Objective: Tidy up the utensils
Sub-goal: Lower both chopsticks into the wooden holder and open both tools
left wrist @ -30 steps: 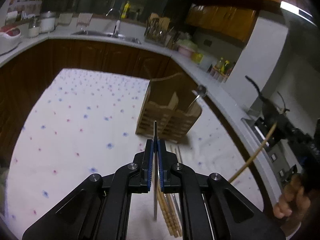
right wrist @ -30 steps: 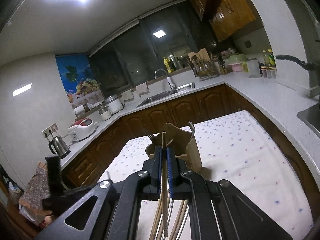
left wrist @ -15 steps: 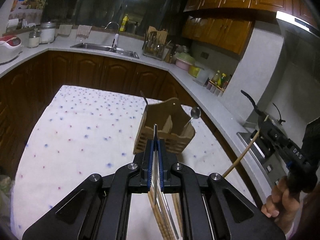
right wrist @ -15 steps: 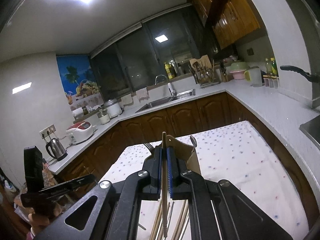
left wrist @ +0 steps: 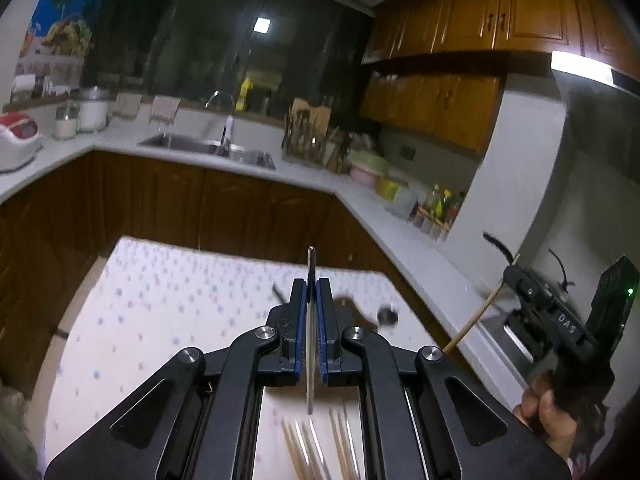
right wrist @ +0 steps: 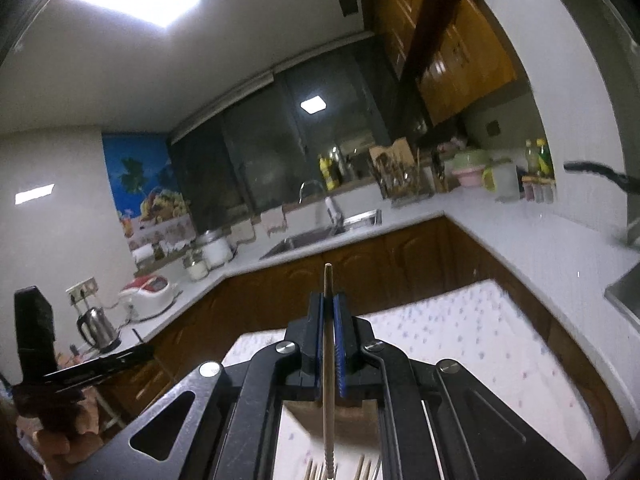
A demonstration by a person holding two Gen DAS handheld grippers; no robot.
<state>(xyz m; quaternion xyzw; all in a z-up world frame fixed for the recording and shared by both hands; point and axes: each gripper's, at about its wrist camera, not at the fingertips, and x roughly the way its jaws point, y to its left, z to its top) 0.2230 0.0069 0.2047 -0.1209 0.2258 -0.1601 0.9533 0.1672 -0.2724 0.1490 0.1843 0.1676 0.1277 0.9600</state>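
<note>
My left gripper [left wrist: 311, 285] is shut on a thin metal utensil [left wrist: 310, 332] that stands upright between its pads. My right gripper [right wrist: 329, 299] is shut on a wooden chopstick [right wrist: 328, 344], also upright. In the left wrist view the right gripper [left wrist: 538, 300] shows at the right edge, its chopstick [left wrist: 478, 316] slanting down. The wooden utensil holder [right wrist: 344, 412] is mostly hidden behind the fingers; a blurred spoon [left wrist: 387, 314] sticks out of it. Several loose chopsticks [left wrist: 316, 452] lie on the cloth below both grippers.
The table has a white dotted cloth [left wrist: 168, 300]. Around it runs a white kitchen counter [left wrist: 384, 236] with a sink [left wrist: 208, 148], a knife rack [left wrist: 308, 132], jars and bottles. A person's hand [left wrist: 544, 404] holds the right gripper. A kettle [right wrist: 98, 326] stands at the left.
Both grippers have risen with their utensils still held. The holder has slid from plain view ahead of the fingers to behind and below them, and more of the far kitchen shows.
</note>
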